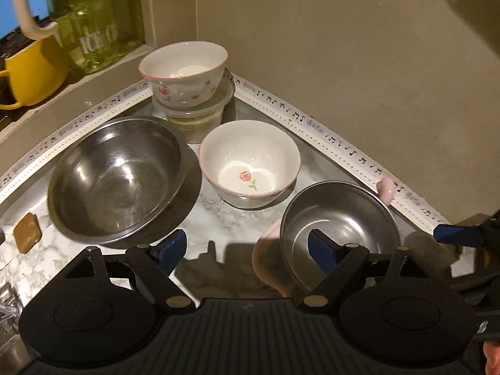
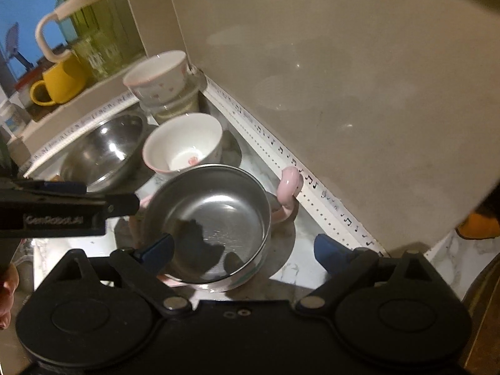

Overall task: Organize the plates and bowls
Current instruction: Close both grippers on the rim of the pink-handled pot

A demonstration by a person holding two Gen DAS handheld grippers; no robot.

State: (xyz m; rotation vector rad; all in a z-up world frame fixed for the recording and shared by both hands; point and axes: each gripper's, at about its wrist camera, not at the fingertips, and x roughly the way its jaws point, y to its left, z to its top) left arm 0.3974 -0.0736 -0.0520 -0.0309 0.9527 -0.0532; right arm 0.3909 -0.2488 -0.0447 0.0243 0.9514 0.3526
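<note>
Nearest to us, the left gripper (image 1: 247,250) stands with its blue-padded fingers spread wide over the marble worktop (image 1: 215,215), nothing between them; its right finger hangs over the near rim of the small steel bowl (image 1: 339,231) without pressing on it. The right gripper (image 2: 243,250) is likewise spread, its left finger at the near rim of that same bowl (image 2: 209,222) and its right finger out over bare marble; we cannot tell whether the left pad touches the metal. This bowl has a pink outer shell with a looped pink handle (image 2: 289,187) and sits near the worktop's right edge, just beside the white trim strip printed with music notes (image 1: 343,147).

Further back on the left we see the large steel bowl (image 1: 118,178), empty, close to the trim along the left edge, with a small brown square (image 1: 27,232) lying on the marble near its front. Between the two steel bowls and a little behind stands a white ceramic bowl with a tulip painted inside (image 1: 248,162).

In the far corner a second tulip-patterned bowl (image 1: 184,72) is stacked on a clear lidded container (image 1: 200,109). Beyond the worktop, on the ledge at left, are a yellow mug (image 1: 31,72) and a green glass pitcher with a white handle (image 1: 90,22)
</note>
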